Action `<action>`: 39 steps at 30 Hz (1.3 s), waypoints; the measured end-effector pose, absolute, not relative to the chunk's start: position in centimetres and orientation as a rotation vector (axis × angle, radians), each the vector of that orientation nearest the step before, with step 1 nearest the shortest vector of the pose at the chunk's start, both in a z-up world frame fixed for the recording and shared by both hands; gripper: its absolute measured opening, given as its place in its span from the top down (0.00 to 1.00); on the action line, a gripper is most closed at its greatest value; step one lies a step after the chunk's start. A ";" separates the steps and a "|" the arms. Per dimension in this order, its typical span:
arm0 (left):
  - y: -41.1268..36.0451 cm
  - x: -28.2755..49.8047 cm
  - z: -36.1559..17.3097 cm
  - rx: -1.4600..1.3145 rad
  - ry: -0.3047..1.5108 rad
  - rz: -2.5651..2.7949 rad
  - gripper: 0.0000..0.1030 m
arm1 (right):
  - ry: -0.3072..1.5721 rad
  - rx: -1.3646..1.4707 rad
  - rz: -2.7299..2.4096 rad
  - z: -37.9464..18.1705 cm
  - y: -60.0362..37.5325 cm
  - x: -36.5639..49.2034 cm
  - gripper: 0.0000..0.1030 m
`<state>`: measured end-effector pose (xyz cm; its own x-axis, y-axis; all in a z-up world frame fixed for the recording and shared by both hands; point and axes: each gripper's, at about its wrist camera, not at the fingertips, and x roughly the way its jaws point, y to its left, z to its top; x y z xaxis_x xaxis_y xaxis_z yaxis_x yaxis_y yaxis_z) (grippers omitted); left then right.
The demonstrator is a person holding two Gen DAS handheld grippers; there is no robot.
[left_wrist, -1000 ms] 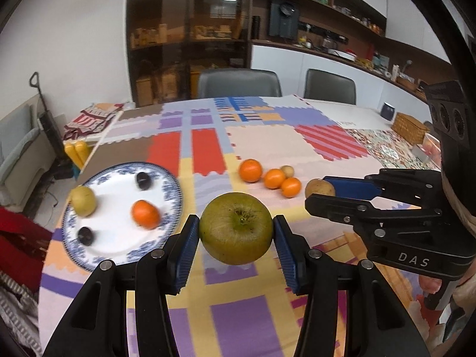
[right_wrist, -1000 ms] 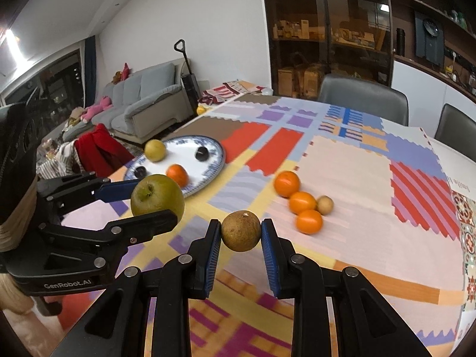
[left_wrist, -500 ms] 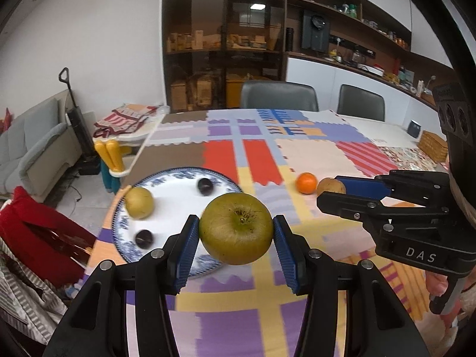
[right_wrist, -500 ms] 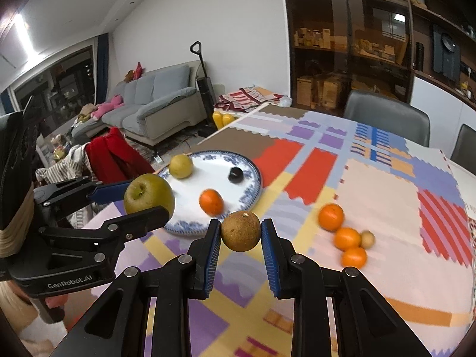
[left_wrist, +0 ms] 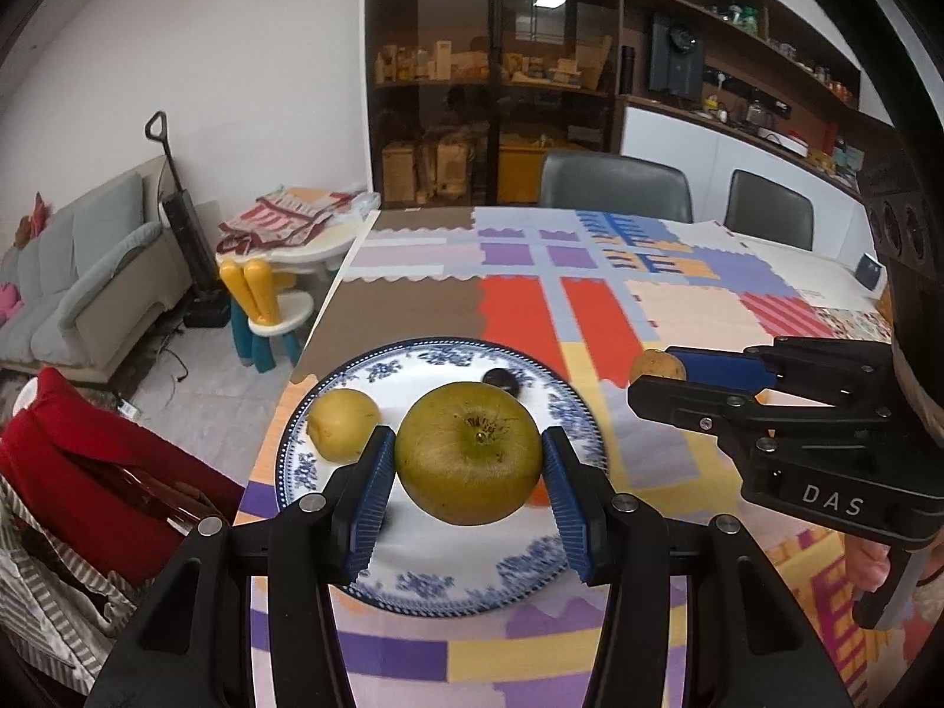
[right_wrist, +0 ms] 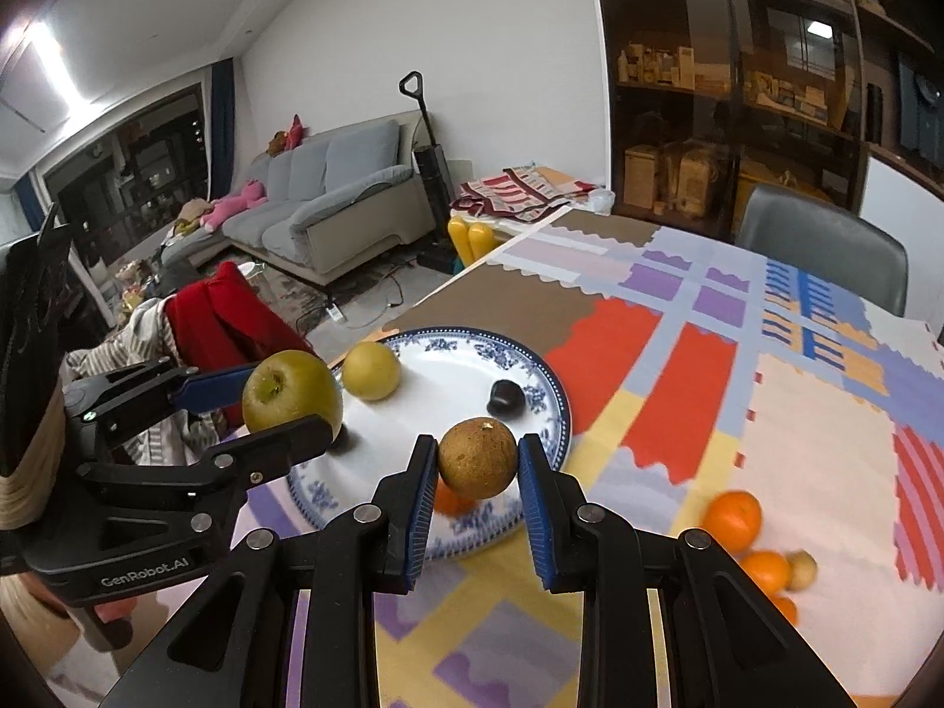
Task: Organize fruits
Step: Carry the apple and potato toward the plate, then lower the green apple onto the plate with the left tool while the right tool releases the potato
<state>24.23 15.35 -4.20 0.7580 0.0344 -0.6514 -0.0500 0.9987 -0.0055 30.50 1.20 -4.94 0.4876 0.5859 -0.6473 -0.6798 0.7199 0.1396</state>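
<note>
The left gripper (left_wrist: 469,472) grasps a green apple (left_wrist: 469,453) between its fingers, above the plate (left_wrist: 448,584) near the worktop's left edge. The right gripper (right_wrist: 477,475) clamps a brown fruit (right_wrist: 478,458) over the plate's right rim. A yellow fruit (left_wrist: 342,425) and a dark fruit (right_wrist: 506,398) lie on the plate; oranges (right_wrist: 734,520) sit on the worktop (right_wrist: 814,448) to the right.

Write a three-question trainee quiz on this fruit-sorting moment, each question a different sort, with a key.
1. True or false: the left gripper is shut on the large green apple.
2. Multiple choice: what does the right gripper hold? A) an orange tangerine B) a small round brown fruit C) a dark plum
3. Fill in: the yellow pear-like fruit rests on the ___.

Key: 1 true; 2 B; 3 blue-and-white patterned plate.
</note>
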 end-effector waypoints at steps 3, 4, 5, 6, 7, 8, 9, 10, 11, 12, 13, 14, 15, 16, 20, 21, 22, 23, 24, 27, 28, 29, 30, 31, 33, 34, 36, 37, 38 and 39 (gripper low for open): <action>16.1 25.6 -5.2 -0.025 0.733 0.054 0.52 | 0.761 -0.125 0.776 -5.7 2.0 31.9 0.72; 16.3 25.9 -5.4 -0.026 0.742 0.056 0.52 | 0.776 -0.118 0.779 -6.1 2.4 32.5 0.72; 16.4 26.2 -5.7 -0.025 0.752 0.054 0.52 | 0.789 -0.115 0.779 -6.4 2.7 33.0 0.72; 16.6 26.7 -6.1 -0.024 0.759 0.051 0.52 | 0.799 -0.115 0.779 -6.7 3.0 33.5 0.72; 16.6 26.9 -6.4 -0.022 0.766 0.052 0.52 | 0.813 -0.116 0.780 -7.2 3.4 34.1 0.72; 16.7 27.2 -6.7 -0.019 0.774 0.053 0.52 | 0.820 -0.116 0.781 -7.4 3.6 34.4 0.72; 16.7 27.6 -7.0 -0.016 0.781 0.049 0.52 | 0.830 -0.119 0.785 -7.8 3.9 34.8 0.72; 16.8 27.9 -7.4 -0.014 0.790 0.047 0.52 | 0.839 -0.122 0.783 -8.1 4.2 35.2 0.72; 16.9 28.2 -7.6 -0.014 0.798 0.047 0.52 | 0.846 -0.124 0.783 -8.3 4.4 35.5 0.72; 17.0 28.4 -7.8 -0.015 0.804 0.045 0.52 | 0.859 -0.125 0.789 -8.7 4.8 35.9 0.72; 17.1 28.7 -8.2 -0.017 0.815 0.042 0.52 | 0.869 -0.125 0.791 -8.9 4.9 36.2 0.72; 17.2 28.9 -8.4 -0.022 0.822 0.043 0.52 | 0.881 -0.126 0.794 -9.2 5.1 36.5 0.72; 17.3 29.1 -8.6 -0.027 0.826 0.042 0.52 | 0.891 -0.129 0.797 -9.5 5.4 36.7 0.72; 17.5 29.3 -8.8 -0.035 0.836 0.036 0.52 | 0.904 -0.133 0.797 -9.9 5.6 37.0 0.72; 17.9 29.9 -9.6 -0.052 0.865 0.032 0.52 | 0.949 -0.130 0.799 -10.9 6.1 37.8 0.72; 18.0 30.0 -9.8 -0.054 0.868 0.033 0.52 | 0.958 -0.129 0.798 -11.2 6.2 38.1 0.72; 18.0 30.1 -10.0 -0.056 0.872 0.031 0.52 | 0.966 -0.127 0.796 -11.4 6.2 38.2 0.72; 18.1 30.1 -10.0 -0.057 0.875 0.030 0.52 | 0.969 -0.128 0.795 -11.5 6.3 38.3 0.72; 18.1 30.2 -10.2 -0.058 0.880 0.030 0.52 | 0.973 -0.129 0.792 -11.7 6.4 38.4 0.72; 18.2 30.3 -10.4 -0.059 0.895 0.030 0.52 | 0.982 -0.128 0.787 -12.0 6.6 38.8 0.72; 18.3 30.3 -10.5 -0.064 0.896 0.029 0.52 | 0.984 -0.126 0.787 -12.1 6.7 38.9 0.72; 18.3 30.3 -10.5 -0.066 0.896 0.031 0.52 | 0.986 -0.126 0.788 -12.1 6.7 38.8 0.72; 18.3 30.3 -10.5 -0.068 0.898 0.031 0.52 | 0.988 -0.126 0.790 -12.1 6.8 38.8 0.71; 18.4 30.3 -10.4 -0.065 0.895 0.037 0.52 | 0.986 -0.124 0.792 -12.1 6.8 38.8 0.71; 18.3 30.0 -9.9 -0.057 0.877 0.049 0.52 | 0.979 -0.118 0.794 -11.9 6.7 38.6 0.61; 18.3 29.8 -9.5 -0.053 0.864 0.052 0.51 | 0.974 -0.115 0.795 -11.8 6.7 38.5 0.59; 18.2 29.2 -8.6 -0.039 0.839 0.073 0.48 | 0.952 -0.119 0.787 -11.3 6.4 38.1 0.59; 18.2 28.8 -8.2 -0.033 0.829 0.079 0.48 | 0.936 -0.123 0.781 -10.9 6.2 37.7 0.59; 18.0 28.5 -7.8 -0.029 0.820 0.079 0.48 | 0.926 -0.122 0.774 -10.5 5.9 37.5 0.59; 17.9 28.2 -7.5 -0.026 0.813 0.079 0.47 | 0.911 -0.119 0.759 -10.0 5.6 37.1 0.59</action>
